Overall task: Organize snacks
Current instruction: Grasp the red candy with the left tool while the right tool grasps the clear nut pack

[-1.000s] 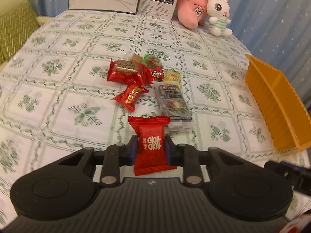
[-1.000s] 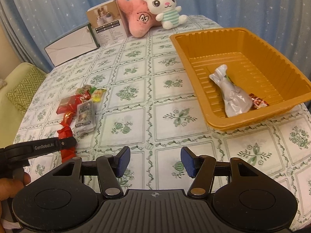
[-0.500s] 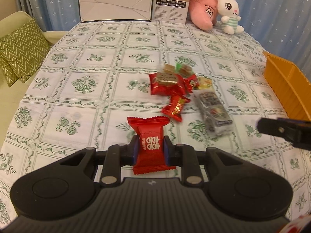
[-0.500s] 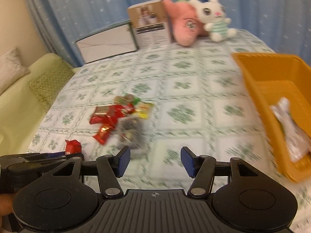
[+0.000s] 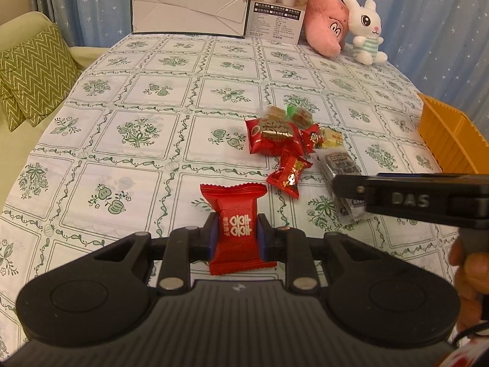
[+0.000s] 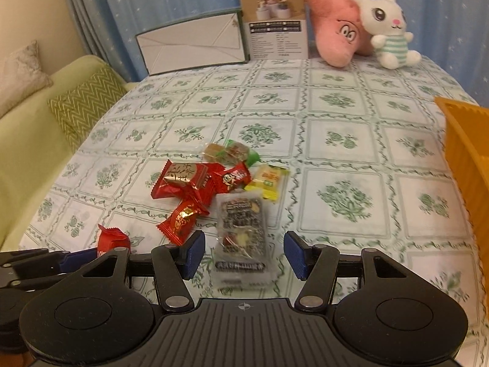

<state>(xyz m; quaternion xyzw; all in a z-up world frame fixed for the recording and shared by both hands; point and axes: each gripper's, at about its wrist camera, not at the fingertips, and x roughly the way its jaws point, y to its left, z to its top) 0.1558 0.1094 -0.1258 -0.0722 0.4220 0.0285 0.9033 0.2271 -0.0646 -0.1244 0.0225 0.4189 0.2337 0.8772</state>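
My left gripper is shut on a red candy packet with white characters, held above the tablecloth. The same packet shows at the lower left of the right wrist view. A pile of snacks lies mid-table: red wrappers, small clear-wrapped sweets, a yellow packet. My right gripper stands open over a clear packet with dark print, which lies on the table between the blue pads without touching them. An orange tray stands at the right edge.
At the table's far end stand a white flat box, a printed carton, a pink plush and a white bunny plush. A green sofa with a zigzag cushion lies to the left.
The right gripper swung left from the orange tray to the snack pile and now hovers over the clear packet. The left gripper kept the red packet and drifted left of the pile.
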